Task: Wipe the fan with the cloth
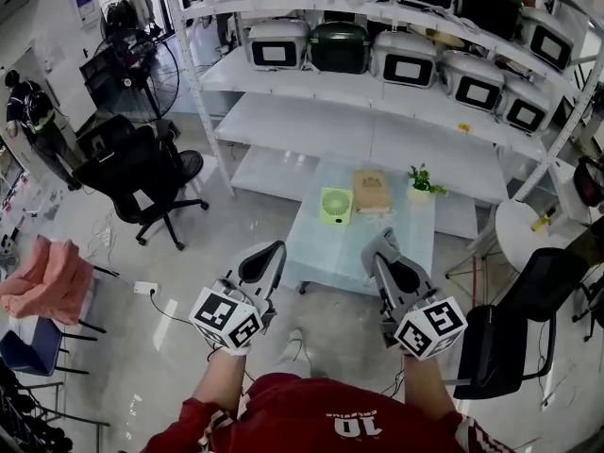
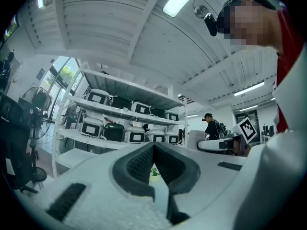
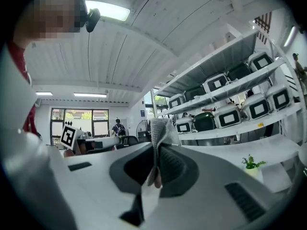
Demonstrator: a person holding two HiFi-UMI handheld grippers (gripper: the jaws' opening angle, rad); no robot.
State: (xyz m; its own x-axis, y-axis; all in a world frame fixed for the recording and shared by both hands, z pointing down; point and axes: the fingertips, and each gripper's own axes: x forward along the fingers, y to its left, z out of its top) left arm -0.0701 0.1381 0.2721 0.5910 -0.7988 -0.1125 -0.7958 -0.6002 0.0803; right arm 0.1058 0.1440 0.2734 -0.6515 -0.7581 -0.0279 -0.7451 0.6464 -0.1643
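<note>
2 handheld grippers hang near the low table [image 1: 415,223], where the small green fan [image 1: 335,206] stands. The right gripper [image 3: 156,145] pinches a grey cloth [image 3: 160,126]; the left gripper [image 2: 154,144] has its jaws pressed together, empty.

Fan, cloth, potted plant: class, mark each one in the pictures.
fan [image 1: 335,207], head view, green front face.
cloth [image 3: 162,131], right gripper view, grey upper fold.
potted plant [image 1: 422,178], head view, leaves.
</note>
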